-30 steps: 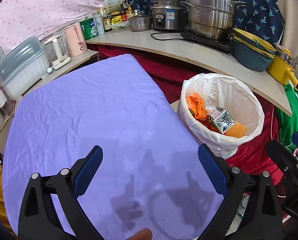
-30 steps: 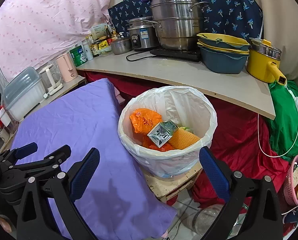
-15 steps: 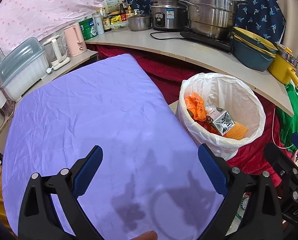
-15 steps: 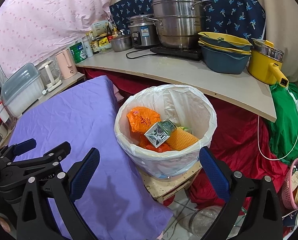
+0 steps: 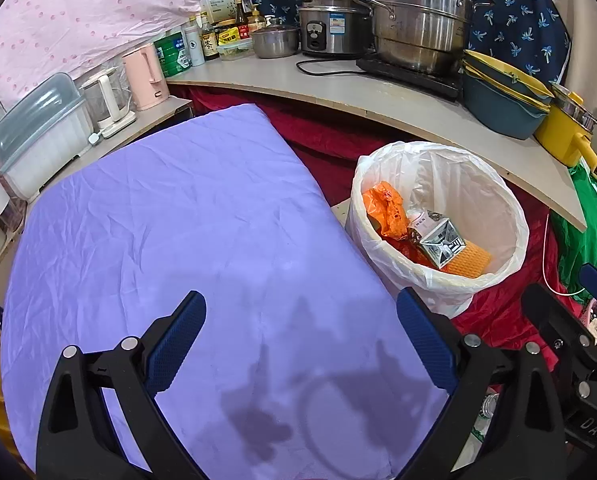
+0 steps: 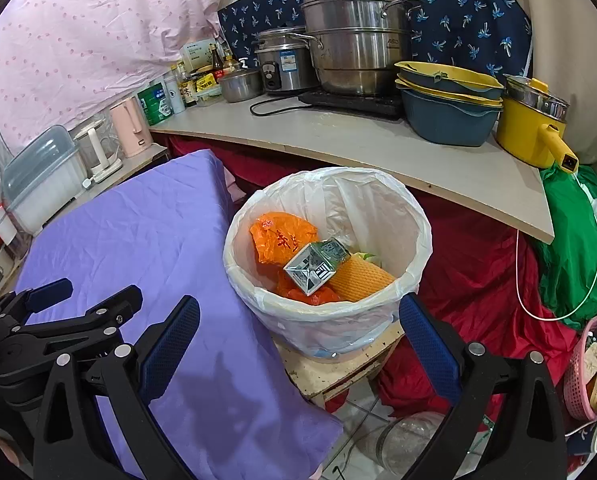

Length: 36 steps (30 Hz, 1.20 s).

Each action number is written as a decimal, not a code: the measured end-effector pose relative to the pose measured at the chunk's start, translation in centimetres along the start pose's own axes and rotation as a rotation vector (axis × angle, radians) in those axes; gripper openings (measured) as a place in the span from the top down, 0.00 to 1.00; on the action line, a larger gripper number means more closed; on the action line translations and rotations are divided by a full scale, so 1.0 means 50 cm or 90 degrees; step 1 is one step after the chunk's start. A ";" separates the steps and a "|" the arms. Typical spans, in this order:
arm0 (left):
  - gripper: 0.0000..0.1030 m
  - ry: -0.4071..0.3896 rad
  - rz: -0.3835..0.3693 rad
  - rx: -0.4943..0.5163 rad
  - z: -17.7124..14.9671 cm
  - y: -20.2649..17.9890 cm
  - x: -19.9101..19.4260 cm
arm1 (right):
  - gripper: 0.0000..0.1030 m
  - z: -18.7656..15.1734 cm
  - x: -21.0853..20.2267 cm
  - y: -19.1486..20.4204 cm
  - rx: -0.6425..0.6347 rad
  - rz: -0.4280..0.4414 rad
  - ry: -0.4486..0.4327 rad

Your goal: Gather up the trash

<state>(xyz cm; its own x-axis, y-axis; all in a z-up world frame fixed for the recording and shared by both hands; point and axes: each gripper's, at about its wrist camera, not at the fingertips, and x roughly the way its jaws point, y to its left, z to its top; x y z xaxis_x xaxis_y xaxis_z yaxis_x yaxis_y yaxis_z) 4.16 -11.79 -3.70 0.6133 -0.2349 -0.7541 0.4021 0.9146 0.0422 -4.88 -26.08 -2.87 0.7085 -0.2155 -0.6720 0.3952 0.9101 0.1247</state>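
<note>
A white bin lined with a plastic bag (image 5: 510, 216) (image 6: 414, 216) stands to the right of the purple-covered table (image 5: 170, 220) (image 6: 138, 240). Inside lie an orange bag (image 5: 384, 208) (image 6: 282, 236), a silver-green carton (image 5: 438, 240) (image 6: 314, 266) and a yellow-orange piece (image 5: 468, 260) (image 6: 362, 278). My left gripper (image 5: 300, 338) is open and empty above the table's near part. My right gripper (image 6: 298, 340) is open and empty, in front of the bin. The left gripper also shows at the left of the right wrist view (image 6: 50, 320).
A curved shelf (image 6: 378, 148) behind the bin holds steel pots (image 6: 354, 40), a rice cooker, stacked bowls (image 6: 446, 108) and a yellow pot (image 6: 534, 124). Kettles and a lidded box (image 5: 38, 136) stand left. Red cloth, green bag (image 6: 574, 248), pink basket (image 6: 586, 368) at right.
Both views have shifted slightly. The bin sits a little lower and nearer in the right wrist view. Both grippers stay open and empty.
</note>
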 end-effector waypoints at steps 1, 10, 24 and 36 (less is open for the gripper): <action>0.11 0.000 0.002 -0.002 -0.001 0.000 0.000 | 0.07 -0.001 0.000 0.000 0.000 0.000 0.000; 0.11 -0.007 0.014 -0.011 -0.003 0.002 -0.001 | 0.07 -0.005 0.005 0.005 -0.005 -0.002 0.004; 0.11 -0.008 0.016 -0.007 -0.006 -0.003 -0.003 | 0.07 -0.005 0.006 0.004 -0.005 -0.002 0.005; 0.11 -0.015 0.020 0.000 -0.013 -0.006 -0.009 | 0.07 -0.008 0.007 0.004 -0.004 -0.003 0.006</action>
<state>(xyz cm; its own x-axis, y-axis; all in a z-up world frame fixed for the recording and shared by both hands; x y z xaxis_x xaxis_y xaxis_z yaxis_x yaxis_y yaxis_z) 3.33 -11.76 -3.81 0.6409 -0.2138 -0.7373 0.3828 0.9215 0.0656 -4.76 -25.83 -3.39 0.7013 -0.2172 -0.6789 0.3951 0.9112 0.1166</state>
